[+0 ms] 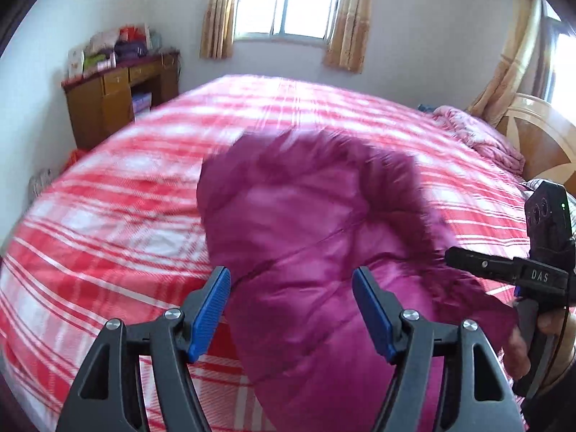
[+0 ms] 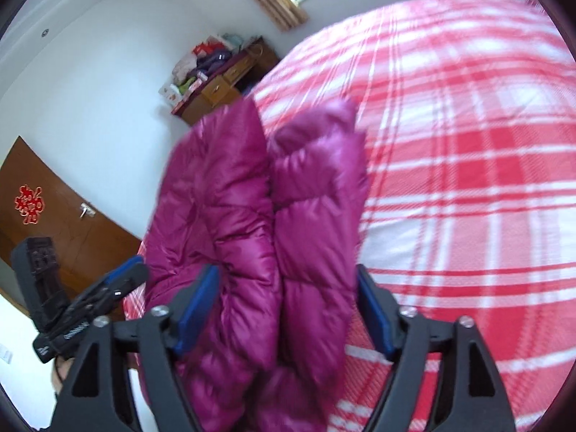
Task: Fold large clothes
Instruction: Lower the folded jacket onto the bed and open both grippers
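A magenta quilted puffer jacket (image 1: 316,223) lies bunched on a red and white plaid bed (image 1: 136,187). My left gripper (image 1: 291,309) is open, its blue pads either side of the jacket's near part. In the right wrist view the jacket (image 2: 259,223) is doubled into two puffy layers that fill the space between the wide-apart blue pads of my right gripper (image 2: 286,309). I cannot tell whether the pads press the fabric. The right gripper also shows at the right edge of the left wrist view (image 1: 468,259), at the jacket's edge. The left gripper shows at lower left in the right wrist view (image 2: 122,280).
A wooden desk (image 1: 118,97) piled with boxes stands by the far wall left of the bed. A pink blanket (image 1: 478,133) lies by the wooden headboard (image 1: 543,140). A curtained window (image 1: 288,0) is behind the bed. A brown door (image 2: 54,216) is at the left.
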`<state>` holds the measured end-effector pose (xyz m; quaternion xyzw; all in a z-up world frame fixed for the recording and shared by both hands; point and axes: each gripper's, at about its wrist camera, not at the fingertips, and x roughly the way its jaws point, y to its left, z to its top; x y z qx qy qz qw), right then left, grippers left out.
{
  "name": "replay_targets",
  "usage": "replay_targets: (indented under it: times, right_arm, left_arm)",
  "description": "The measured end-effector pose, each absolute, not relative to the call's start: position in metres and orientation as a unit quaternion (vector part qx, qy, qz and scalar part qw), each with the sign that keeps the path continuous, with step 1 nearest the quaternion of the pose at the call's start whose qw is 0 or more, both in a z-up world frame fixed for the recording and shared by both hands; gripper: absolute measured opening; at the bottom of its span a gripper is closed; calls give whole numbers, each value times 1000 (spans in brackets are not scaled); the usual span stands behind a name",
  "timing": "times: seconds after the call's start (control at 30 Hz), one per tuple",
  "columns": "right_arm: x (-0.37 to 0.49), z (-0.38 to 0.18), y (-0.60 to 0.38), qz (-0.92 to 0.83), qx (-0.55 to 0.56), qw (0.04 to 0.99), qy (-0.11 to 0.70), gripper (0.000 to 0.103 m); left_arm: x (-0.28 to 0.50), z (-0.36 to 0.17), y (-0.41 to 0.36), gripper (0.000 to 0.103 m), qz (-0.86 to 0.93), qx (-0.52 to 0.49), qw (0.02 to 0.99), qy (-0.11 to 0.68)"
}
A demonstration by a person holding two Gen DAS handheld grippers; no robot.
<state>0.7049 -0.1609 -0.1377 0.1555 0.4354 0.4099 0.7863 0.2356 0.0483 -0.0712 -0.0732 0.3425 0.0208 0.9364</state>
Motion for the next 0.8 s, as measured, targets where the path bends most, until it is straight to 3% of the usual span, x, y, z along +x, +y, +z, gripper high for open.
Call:
replay_targets:
  times: [0.3,0.57,0.7,0.8]
  right_arm:
    - [666,-116,-162,407,142,802,413,83]
    - [599,-58,-155,343,56,889,299,83]
    - [567,-38,-154,318,27,916,243,94]
    - [555,-24,-153,310,16,925,218,95]
  left_arm:
    - [204,-45,40,72,21,-47,949,311]
    - [186,-24,37,72,38,-37,961,271]
    - [180,-18,32,76,40,-30,966,254]
    - [178,-13,30,78,38,-29,967,248]
